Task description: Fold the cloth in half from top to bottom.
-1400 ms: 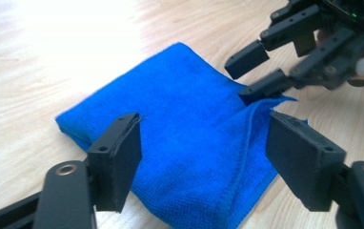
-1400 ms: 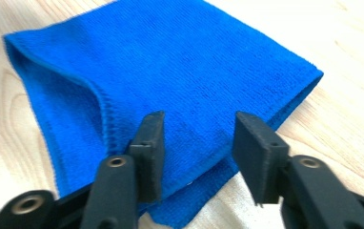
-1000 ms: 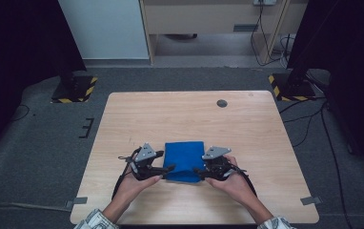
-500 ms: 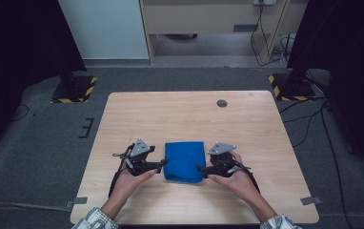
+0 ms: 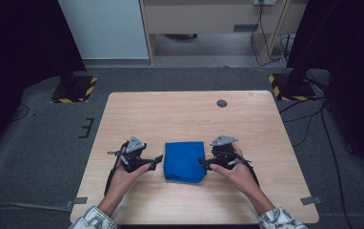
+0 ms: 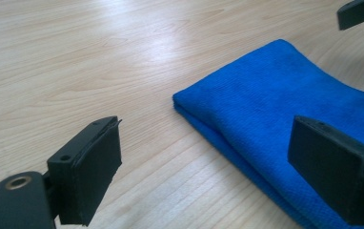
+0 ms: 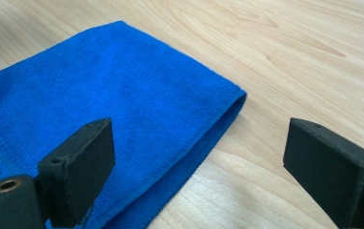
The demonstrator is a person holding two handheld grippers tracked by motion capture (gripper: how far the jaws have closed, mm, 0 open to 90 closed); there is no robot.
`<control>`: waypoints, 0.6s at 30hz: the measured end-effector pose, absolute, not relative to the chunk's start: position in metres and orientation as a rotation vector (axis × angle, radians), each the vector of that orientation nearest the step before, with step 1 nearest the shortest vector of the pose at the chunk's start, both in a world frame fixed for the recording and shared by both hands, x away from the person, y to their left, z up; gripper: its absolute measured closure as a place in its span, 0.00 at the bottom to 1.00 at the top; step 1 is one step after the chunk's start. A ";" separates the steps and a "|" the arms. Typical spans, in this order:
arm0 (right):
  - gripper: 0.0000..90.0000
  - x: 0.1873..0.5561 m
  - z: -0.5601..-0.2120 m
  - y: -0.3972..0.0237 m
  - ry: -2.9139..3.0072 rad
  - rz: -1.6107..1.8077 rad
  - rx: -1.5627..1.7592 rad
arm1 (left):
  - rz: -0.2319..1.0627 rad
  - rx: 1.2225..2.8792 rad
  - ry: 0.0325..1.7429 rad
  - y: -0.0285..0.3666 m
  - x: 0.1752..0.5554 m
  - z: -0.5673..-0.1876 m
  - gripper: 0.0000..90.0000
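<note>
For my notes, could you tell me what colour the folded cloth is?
The cloth is plain bright blue, clearest in the right gripper view.

Folded blue cloth [image 5: 184, 161] lies flat on the table [image 5: 180, 112], left claw [image 5: 157, 159] and right claw [image 5: 203, 163] flanking it, jaws just opening

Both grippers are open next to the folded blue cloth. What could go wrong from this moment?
1. The left gripper and right gripper, jaws just opened, sit close to the folded blue cloth; a careless pull-back might snag an edge and undo the fold.
2. The layered fold edge looks loose, so a regrip could catch only the top layer.
</note>
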State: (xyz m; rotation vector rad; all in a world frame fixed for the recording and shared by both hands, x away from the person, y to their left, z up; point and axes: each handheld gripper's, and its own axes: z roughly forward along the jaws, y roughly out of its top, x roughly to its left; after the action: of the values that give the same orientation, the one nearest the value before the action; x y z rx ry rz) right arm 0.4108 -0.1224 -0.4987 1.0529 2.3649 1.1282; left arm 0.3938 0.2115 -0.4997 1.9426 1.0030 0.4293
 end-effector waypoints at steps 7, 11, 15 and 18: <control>0.11 0.418 -0.496 -0.134 2.319 1.111 1.105 | 0.454 1.934 1.036 0.221 0.398 -0.502 0.11; 0.11 0.425 -0.496 -0.149 2.271 1.095 1.160 | 0.471 1.934 1.069 0.232 0.403 -0.504 0.11; 0.11 0.432 -0.496 -0.170 2.202 1.071 1.220 | 0.509 1.936 1.100 0.243 0.407 -0.506 0.11; 0.11 0.437 -0.498 -0.185 2.159 1.046 1.266 | 0.520 1.937 1.127 0.250 0.410 -0.508 0.11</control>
State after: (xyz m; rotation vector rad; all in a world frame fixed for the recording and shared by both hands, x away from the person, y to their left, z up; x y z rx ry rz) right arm 0.4368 -0.1853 -0.4977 1.2665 2.1595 1.0458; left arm 0.4100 0.2497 -0.5081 1.9373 1.1266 0.5202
